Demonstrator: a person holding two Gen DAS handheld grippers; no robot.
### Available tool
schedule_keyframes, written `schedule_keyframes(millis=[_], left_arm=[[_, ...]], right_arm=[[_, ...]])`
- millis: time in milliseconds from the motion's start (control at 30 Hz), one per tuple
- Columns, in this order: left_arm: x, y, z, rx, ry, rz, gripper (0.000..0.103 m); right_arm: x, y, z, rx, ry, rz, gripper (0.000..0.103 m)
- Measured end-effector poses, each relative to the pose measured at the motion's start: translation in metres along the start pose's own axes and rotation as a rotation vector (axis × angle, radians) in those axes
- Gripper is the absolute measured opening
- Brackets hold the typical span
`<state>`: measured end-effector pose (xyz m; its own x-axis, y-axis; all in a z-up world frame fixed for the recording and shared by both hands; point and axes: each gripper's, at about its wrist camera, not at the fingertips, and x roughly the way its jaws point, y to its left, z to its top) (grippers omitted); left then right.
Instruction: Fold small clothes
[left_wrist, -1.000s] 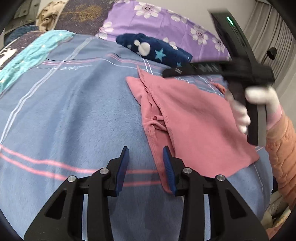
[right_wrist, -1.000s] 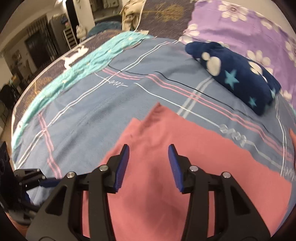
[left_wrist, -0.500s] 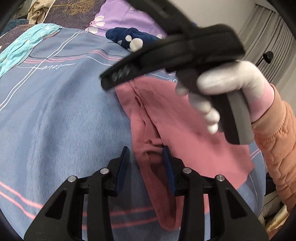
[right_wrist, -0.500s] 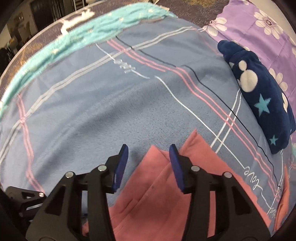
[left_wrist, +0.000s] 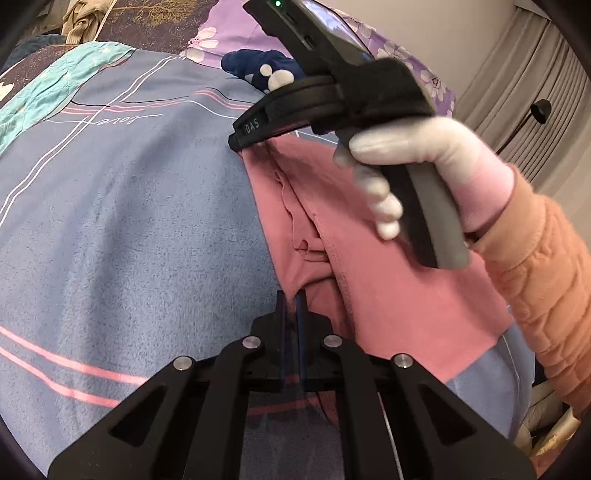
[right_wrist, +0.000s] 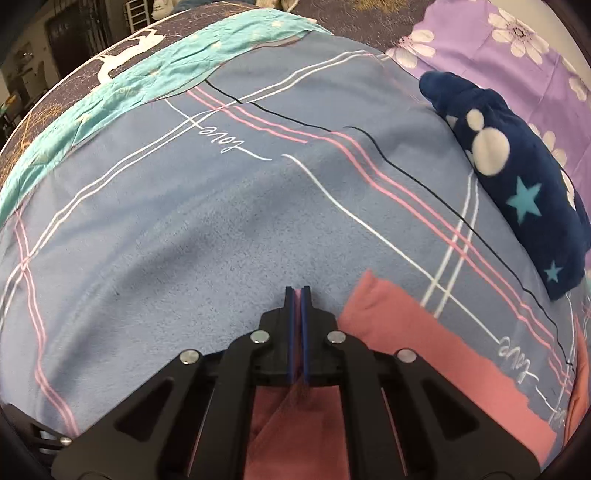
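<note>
Our left gripper (left_wrist: 291, 306) and right gripper (right_wrist: 297, 306) each pinch the pink garment (left_wrist: 369, 280) at its edge nearest the blue blanket's (left_wrist: 129, 240) open stretch. It looks light and limp, so we judge corners the best hold.

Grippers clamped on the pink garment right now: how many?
2. The left gripper is shut on the near left edge of the pink garment; the right gripper is shut on its far left corner, with pink cloth showing between its pads.
</note>
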<state>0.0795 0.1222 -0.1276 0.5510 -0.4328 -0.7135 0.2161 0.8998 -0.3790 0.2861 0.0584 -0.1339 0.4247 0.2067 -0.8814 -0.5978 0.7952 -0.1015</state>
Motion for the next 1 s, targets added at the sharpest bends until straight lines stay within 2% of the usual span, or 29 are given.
schedule_keyframes(millis=[100,133,200,233,300,433,600,633,733,767,867,933,1000], left_arm=[[-0.007,0.003,-0.007,-0.009,0.008,-0.032,0.004],[-0.011,0.003,-0.012,-0.021,0.008,-0.050,0.005],[-0.018,0.004,-0.016,-0.043,0.005,-0.093,0.016],[-0.021,0.004,-0.018,-0.044,0.006,-0.105,0.025],[-0.021,-0.004,-0.023,-0.019,0.019,-0.096,0.028],[-0.015,-0.010,-0.024,-0.010,0.029,-0.106,0.035],[-0.012,-0.007,-0.023,-0.027,0.047,-0.125,0.036],[-0.012,-0.004,-0.022,-0.034,0.049,-0.131,0.034],[-0.012,0.002,-0.021,-0.051,0.064,-0.104,0.010],[-0.012,0.007,-0.021,-0.067,0.070,-0.110,0.005],[-0.012,0.009,-0.024,-0.066,0.074,-0.140,0.001],[-0.012,0.006,-0.027,-0.051,0.076,-0.143,0.000],[-0.013,0.003,-0.030,-0.036,0.079,-0.141,0.000]], right_arm=[[-0.011,-0.003,0.001,0.011,-0.037,0.024,0.005],[-0.018,-0.006,0.001,0.025,-0.056,0.028,0.008],[-0.033,-0.011,-0.001,0.040,-0.090,0.034,0.015],[-0.043,-0.015,-0.004,0.042,-0.108,0.034,0.016],[-0.057,-0.017,-0.010,0.033,-0.123,0.039,0.016],[-0.064,-0.017,-0.028,0.021,-0.091,0.059,0.016],[-0.063,-0.009,-0.057,0.002,-0.054,0.093,0.022],[-0.062,-0.007,-0.061,-0.001,-0.052,0.092,0.024],[-0.055,-0.008,-0.062,0.016,-0.033,0.101,0.024],[-0.052,-0.010,-0.060,0.035,-0.031,0.114,0.025],[-0.042,-0.014,-0.051,0.092,-0.021,0.160,0.026],[-0.028,-0.013,-0.046,0.098,-0.014,0.116,0.013],[-0.019,-0.018,-0.039,0.144,-0.038,0.112,0.010]])
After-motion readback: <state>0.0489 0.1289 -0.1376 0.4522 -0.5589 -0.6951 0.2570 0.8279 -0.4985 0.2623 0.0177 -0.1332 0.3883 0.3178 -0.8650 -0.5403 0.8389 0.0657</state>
